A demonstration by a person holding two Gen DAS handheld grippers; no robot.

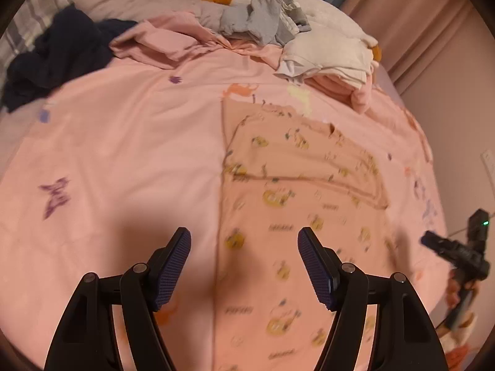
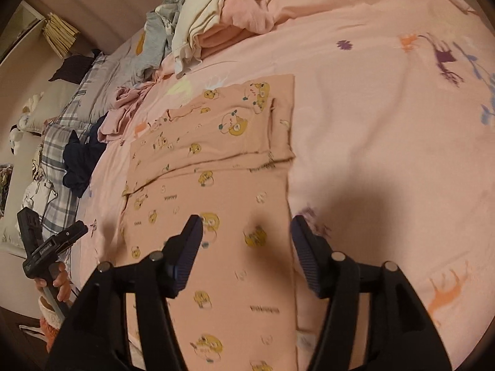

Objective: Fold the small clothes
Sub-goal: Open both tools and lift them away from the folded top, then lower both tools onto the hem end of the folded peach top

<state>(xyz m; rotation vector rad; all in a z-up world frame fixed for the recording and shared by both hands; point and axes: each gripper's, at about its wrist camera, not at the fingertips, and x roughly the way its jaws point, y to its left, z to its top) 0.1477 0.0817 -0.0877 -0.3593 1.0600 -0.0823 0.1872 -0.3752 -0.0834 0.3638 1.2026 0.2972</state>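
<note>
A small pink garment with yellow bear prints (image 1: 297, 204) lies flat on the pink bed cover, its sleeves folded in across the top; it also shows in the right wrist view (image 2: 216, 185). My left gripper (image 1: 244, 266) is open and empty, hovering just above the garment's left edge. My right gripper (image 2: 246, 247) is open and empty, hovering above the garment's lower right part. Each gripper shows in the other's view: the right one (image 1: 458, 253) at the bed's right side, the left one (image 2: 52, 244) at the left.
A white goose plush (image 1: 278, 3) with grey clothes (image 1: 260, 18) on it lies at the far end. A cream and pink clothes pile (image 1: 334, 58) sits beside it, also in the right wrist view (image 2: 210, 15). A dark navy garment (image 1: 58, 55) lies far left by plaid pillows (image 2: 62, 142).
</note>
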